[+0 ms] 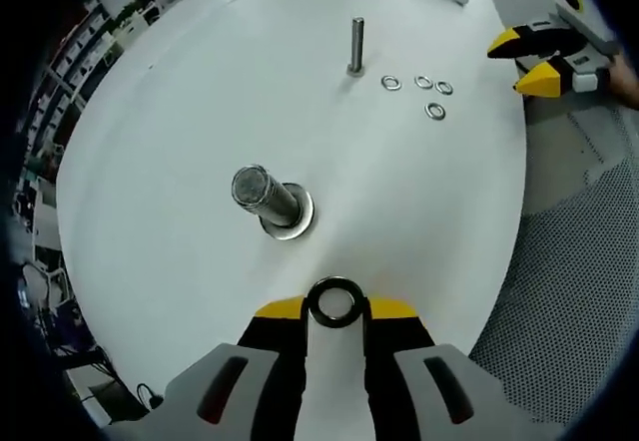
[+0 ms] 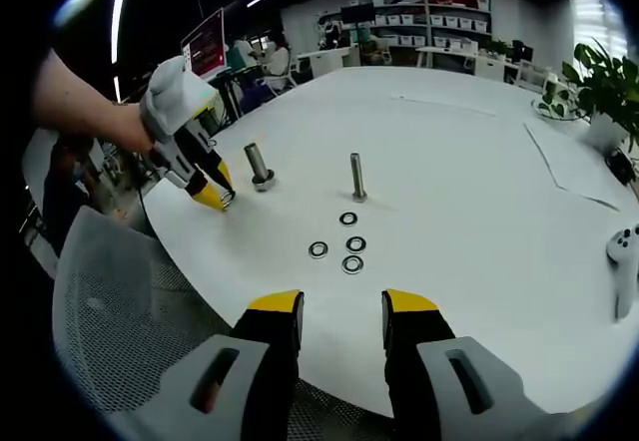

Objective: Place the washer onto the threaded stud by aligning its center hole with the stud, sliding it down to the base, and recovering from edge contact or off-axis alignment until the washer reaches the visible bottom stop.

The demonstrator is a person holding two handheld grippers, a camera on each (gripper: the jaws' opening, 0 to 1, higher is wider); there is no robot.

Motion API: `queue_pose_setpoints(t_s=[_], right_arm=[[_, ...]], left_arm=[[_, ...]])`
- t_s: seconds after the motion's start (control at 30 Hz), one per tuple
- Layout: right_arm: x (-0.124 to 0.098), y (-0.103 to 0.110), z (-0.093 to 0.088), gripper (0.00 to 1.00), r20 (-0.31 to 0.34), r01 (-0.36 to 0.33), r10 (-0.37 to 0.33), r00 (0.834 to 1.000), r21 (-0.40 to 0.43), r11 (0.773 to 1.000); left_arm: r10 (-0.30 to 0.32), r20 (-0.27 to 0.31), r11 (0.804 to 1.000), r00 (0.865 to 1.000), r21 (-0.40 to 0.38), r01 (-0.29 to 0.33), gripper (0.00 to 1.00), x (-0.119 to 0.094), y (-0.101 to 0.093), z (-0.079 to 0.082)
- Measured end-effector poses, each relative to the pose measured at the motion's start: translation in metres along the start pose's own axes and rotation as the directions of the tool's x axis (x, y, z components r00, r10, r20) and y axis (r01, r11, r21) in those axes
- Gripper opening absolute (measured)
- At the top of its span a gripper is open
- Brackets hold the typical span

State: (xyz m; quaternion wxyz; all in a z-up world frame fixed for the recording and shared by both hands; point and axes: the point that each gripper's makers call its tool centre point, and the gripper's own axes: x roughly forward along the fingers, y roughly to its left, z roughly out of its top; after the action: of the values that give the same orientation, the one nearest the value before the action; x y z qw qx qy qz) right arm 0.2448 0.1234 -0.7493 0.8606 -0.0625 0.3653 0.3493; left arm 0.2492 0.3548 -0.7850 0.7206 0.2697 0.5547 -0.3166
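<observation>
While clamped in left tool (image 1: 334, 306), washer (image 1: 334, 302) near threaded stud (image 1: 268, 198), right tool (image 2: 341, 316) apart.

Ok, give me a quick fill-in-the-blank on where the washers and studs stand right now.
1. The left gripper is shut on a ____.
2. Loose washers lying on the table number ____.
3. The near stud already has a washer at its ____.
4. The right gripper has its jaws ____, holding nothing.

Missing words: washer; four; base; open
</observation>
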Motion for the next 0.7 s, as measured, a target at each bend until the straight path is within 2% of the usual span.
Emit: queue_pose_setpoints(t_s=[0.23,0.33,0.4,0.53,0.7], right_arm=[[0.001,0.0,-0.001,0.34,-0.003,0.0,0.0,1.0,-0.001,1.0],[0.001,0.0,-0.001,0.34,-0.007,0.0,0.0,1.0,-0.004,1.0],[0.001,0.0,-0.002,0.34,-0.009,0.0,0.0,1.0,-0.003,1.0],[0.001,0.0,-0.002,0.34,-0.009,-0.001,0.001,1.0,-0.004,1.0],[0.001,0.0,-0.002,0.34,-0.01,-0.002,0.002,1.0,-0.006,1.0]], left_arm=[[-0.009,0.028,1.0,1.0,0.015,0.009,0.18,-0.014,0.005,0.012],[-0.005,0.036,0.999,0.999,0.046,0.004,0.19,-0.016,0.008,0.013],[-0.006,0.028,0.999,1.0,0.047,0.004,0.19,-0.018,0.01,0.012],[-0.009,0.048,0.999,0.999,0.046,0.006,0.19,-0.027,0.013,0.017],[0.006,0.06,0.995,0.998,0.104,-0.012,0.19,-0.038,0.018,0.022]])
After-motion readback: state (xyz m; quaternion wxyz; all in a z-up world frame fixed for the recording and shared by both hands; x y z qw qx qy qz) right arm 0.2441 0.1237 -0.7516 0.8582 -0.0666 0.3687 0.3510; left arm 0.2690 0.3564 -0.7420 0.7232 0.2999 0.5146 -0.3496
